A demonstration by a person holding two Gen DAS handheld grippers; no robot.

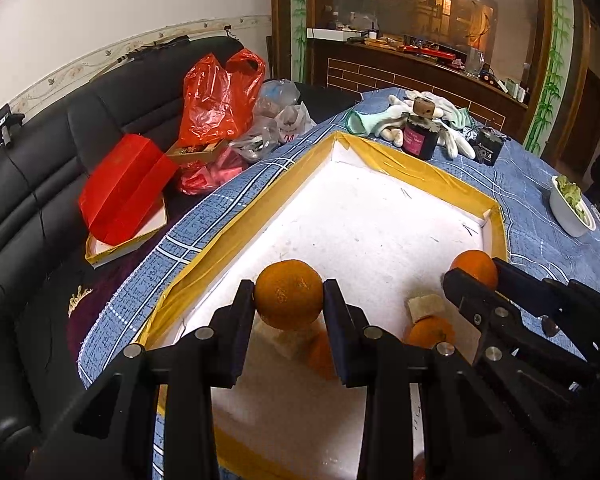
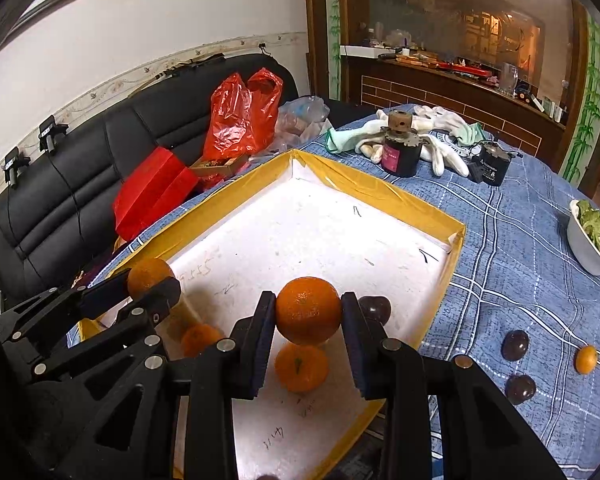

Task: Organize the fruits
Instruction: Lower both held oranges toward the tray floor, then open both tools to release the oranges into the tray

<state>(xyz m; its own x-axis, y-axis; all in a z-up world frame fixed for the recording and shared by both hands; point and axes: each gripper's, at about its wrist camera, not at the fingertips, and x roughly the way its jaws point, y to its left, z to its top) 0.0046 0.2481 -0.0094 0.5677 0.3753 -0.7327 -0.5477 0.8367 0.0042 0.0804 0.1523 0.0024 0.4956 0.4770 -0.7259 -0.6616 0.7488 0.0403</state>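
Over the white tray with yellow taped rim [image 1: 416, 168] [image 2: 380, 192], each gripper holds an orange. My left gripper [image 1: 289, 300] [image 2: 150, 280] is shut on one orange [image 1: 289, 294] [image 2: 148, 274]. Beside it, my right gripper [image 2: 309, 312] [image 1: 474, 276] is shut on a second orange [image 2: 309, 310] [image 1: 474, 266]. Two more oranges lie on the tray floor below them [image 2: 301, 366] [image 2: 200, 338], seen in the left wrist view partly hidden by the fingers [image 1: 428, 330] [image 1: 320, 354]. A pale sponge-like block [image 1: 424, 306] lies beside them.
On the blue checked cloth [image 2: 520, 280] right of the tray lie three dark round fruits [image 2: 515, 345] [image 2: 520, 389] [image 2: 376, 307] and a small orange [image 2: 586, 359]. A white bowl of greens [image 2: 592, 236], white gloves [image 2: 440, 120] and dark jars [image 2: 400, 156] stand farther back. A black sofa with red bags [image 2: 240, 112] is left.
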